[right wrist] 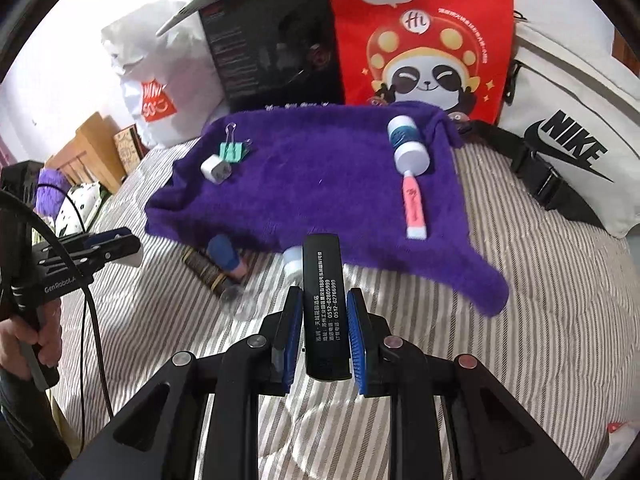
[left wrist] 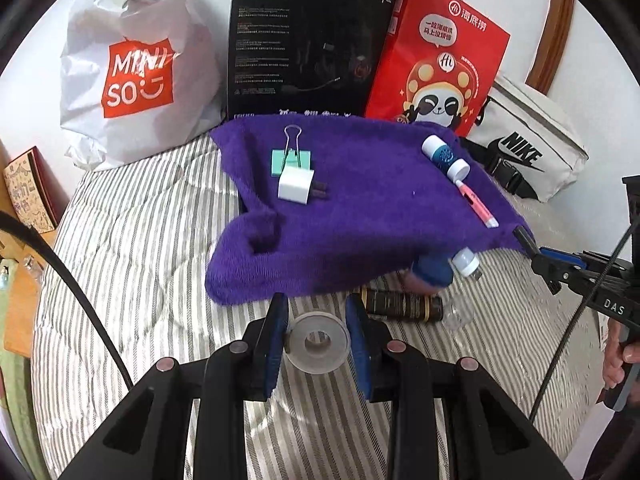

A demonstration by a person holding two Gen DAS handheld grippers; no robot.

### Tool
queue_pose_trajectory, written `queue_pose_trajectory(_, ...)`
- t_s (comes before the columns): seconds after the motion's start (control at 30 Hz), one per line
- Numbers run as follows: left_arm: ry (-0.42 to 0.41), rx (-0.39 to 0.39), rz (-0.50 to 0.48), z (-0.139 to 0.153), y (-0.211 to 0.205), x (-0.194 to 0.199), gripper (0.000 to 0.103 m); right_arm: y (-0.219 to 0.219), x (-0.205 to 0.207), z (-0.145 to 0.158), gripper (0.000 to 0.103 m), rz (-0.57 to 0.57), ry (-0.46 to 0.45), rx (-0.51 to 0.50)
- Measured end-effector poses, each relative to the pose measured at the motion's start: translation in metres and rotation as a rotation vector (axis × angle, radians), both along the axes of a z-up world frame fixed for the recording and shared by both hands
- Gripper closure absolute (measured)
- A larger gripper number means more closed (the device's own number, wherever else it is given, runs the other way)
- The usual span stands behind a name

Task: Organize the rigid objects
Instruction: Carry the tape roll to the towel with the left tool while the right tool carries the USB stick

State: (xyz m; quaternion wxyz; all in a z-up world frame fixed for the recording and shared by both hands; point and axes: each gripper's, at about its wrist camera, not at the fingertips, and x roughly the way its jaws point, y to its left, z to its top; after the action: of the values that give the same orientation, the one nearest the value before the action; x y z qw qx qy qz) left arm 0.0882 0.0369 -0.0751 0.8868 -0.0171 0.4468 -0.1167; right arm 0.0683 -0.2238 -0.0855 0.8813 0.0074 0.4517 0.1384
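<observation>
Left wrist view, held item: a white tape roll [left wrist: 318, 342] sits low centre of the frame, clamped between the blue pads of the left gripper [left wrist: 318, 338], hole facing the camera.
Right wrist view, held item: a black flat case [right wrist: 323, 312] with white print stands upright at centre frame, pinched by the right gripper [right wrist: 324, 332], pads pressed on both its long sides.
Towel: a purple towel [left wrist: 360, 216] is spread across the middle of the frame, its lower edge rumpled.
On the towel, left: a green binder clip [left wrist: 291, 158] touches a white charger plug [left wrist: 295, 186] just below it.
On the towel, right: a white and blue bottle [left wrist: 445, 157] lies above a pink tube [left wrist: 478, 202]; they look to touch end to end.
Below the towel edge: a dark tube [left wrist: 400, 306], a blue-capped item [left wrist: 432, 276] and a clear bottle [left wrist: 464, 280] lie together on the bedding.
Surface: a grey striped bedspread [left wrist: 140, 260] fills the lower half.
Back edge: a white Miniso bag [left wrist: 136, 68], a black box [left wrist: 304, 44], a red panda bag [left wrist: 436, 56] and a white Nike bag [left wrist: 528, 148] stand against the wall.
Open room: bare bedspread left of the towel and lower right in the right wrist view.
Left edge: wooden furniture [right wrist: 94, 152].
</observation>
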Motion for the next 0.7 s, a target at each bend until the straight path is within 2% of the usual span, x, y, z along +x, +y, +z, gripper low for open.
queue_pose_trajectory(0.37,-0.013,-0.026,0.008,0.011,0.006,0.026,0.074,-0.006,0.034,0.009,0.081,-0.043,-0.007,-0.005)
queue_pose_trajectory(0.7,-0.003,-0.043,0.006,0.008,0.003,0.051,0.074,-0.008,0.069,0.002,0.081,-0.062,0.006,-0.023)
